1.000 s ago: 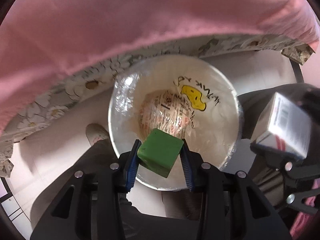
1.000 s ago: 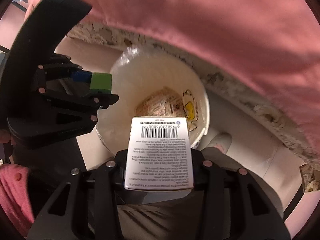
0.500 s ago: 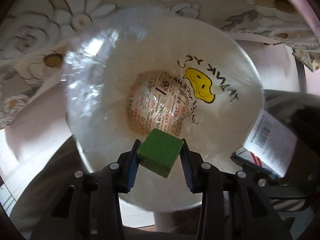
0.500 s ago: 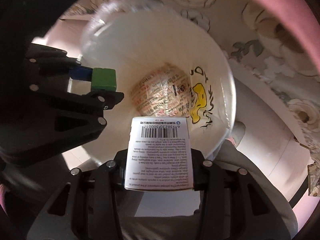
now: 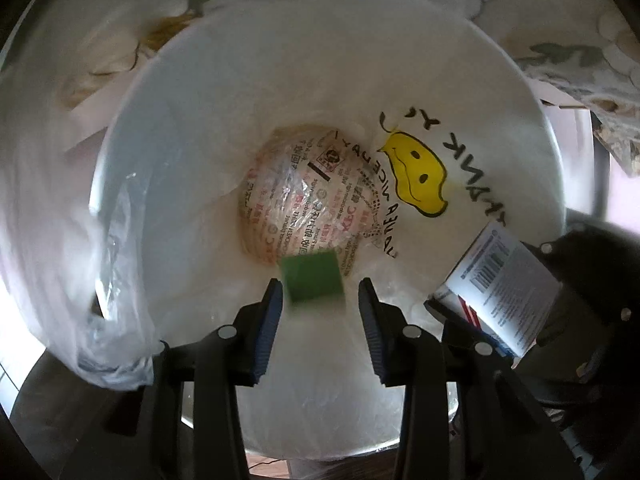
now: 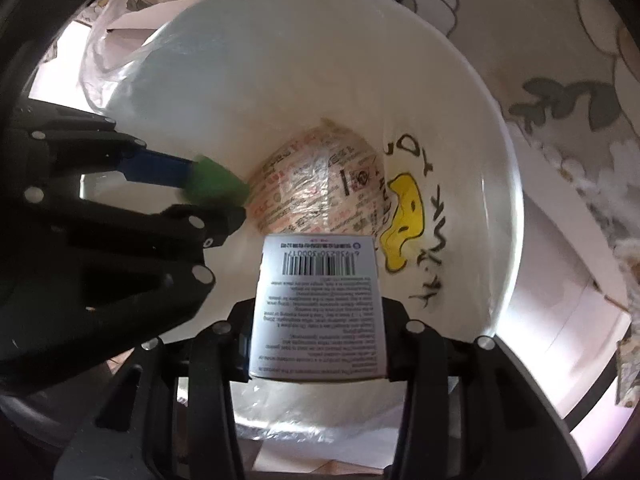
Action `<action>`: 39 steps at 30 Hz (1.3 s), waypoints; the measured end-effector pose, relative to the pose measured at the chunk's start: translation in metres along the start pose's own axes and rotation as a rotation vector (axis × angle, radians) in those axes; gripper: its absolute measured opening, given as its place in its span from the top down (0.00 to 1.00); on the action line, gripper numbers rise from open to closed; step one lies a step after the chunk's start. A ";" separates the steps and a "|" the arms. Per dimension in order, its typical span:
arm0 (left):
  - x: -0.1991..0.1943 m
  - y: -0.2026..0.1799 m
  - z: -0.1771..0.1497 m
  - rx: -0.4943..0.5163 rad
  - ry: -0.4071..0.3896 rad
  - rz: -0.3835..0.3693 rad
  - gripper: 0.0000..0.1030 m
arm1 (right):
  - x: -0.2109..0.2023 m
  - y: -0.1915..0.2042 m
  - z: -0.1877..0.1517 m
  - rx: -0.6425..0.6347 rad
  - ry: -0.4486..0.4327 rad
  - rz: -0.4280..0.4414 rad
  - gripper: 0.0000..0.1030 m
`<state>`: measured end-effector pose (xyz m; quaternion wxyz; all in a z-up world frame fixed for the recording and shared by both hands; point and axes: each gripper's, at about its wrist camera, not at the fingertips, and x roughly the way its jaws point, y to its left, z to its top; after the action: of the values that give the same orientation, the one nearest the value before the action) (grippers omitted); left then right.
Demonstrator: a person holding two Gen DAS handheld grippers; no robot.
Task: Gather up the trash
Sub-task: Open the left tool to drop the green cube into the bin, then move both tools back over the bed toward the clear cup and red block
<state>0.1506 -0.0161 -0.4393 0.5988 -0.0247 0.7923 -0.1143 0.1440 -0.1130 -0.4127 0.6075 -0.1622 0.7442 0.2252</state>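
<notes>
Directly above the white bag-lined round bin (image 5: 280, 80), found left gripper (image 5: 318, 292) parted with blurred green cube-shaped block (image 5: 313, 276) loose between its pads, apparently dropping in, and right gripper (image 6: 318, 320) clamped on white barcode-printed carton (image 6: 318, 304), poised likewise for disposal.

A white bin (image 5: 132, 184), lined with a clear bag (image 5: 100, 320), is seen from above; a printed wrapper (image 5: 308, 208) lies at its bottom. Beside it, what may be floral cloth (image 6: 568, 92) is glimpsed.
</notes>
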 end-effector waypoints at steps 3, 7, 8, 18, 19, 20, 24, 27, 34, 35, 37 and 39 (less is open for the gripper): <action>-0.004 0.001 0.000 -0.007 -0.011 -0.001 0.49 | -0.001 0.000 0.002 -0.002 -0.013 -0.015 0.48; -0.007 -0.001 -0.002 -0.001 -0.016 0.003 0.48 | -0.005 0.001 0.002 -0.003 -0.017 -0.020 0.47; -0.008 -0.002 -0.003 0.002 -0.017 0.004 0.48 | -0.009 0.001 0.000 -0.004 -0.018 -0.021 0.47; -0.033 -0.008 -0.018 0.037 -0.052 0.017 0.48 | -0.040 0.006 -0.014 -0.013 -0.064 -0.025 0.47; -0.038 -0.009 -0.022 0.038 -0.056 0.014 0.48 | -0.041 0.005 -0.016 -0.016 -0.069 -0.027 0.47; -0.042 -0.008 -0.022 0.041 -0.059 0.010 0.48 | -0.049 0.005 -0.019 -0.018 -0.075 -0.028 0.47; -0.061 -0.012 -0.038 0.069 -0.105 0.008 0.48 | -0.067 0.007 -0.033 -0.023 -0.113 -0.028 0.47; -0.085 -0.018 -0.052 0.098 -0.152 0.019 0.48 | -0.089 0.007 -0.045 -0.027 -0.151 -0.034 0.47; -0.139 -0.028 -0.075 0.131 -0.265 0.025 0.48 | -0.137 0.011 -0.066 -0.035 -0.238 -0.056 0.47; -0.146 -0.028 -0.078 0.133 -0.283 0.027 0.48 | -0.143 0.011 -0.068 -0.039 -0.249 -0.061 0.47; -0.165 -0.030 -0.083 0.138 -0.320 0.031 0.48 | -0.152 0.015 -0.070 -0.045 -0.279 -0.073 0.47; -0.184 -0.030 -0.086 0.137 -0.354 0.033 0.47 | -0.166 0.014 -0.074 -0.050 -0.308 -0.081 0.47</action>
<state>0.1172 0.0002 -0.2375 0.7308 0.0096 0.6653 -0.1521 0.1096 -0.1456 -0.2362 0.7190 -0.1705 0.6292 0.2411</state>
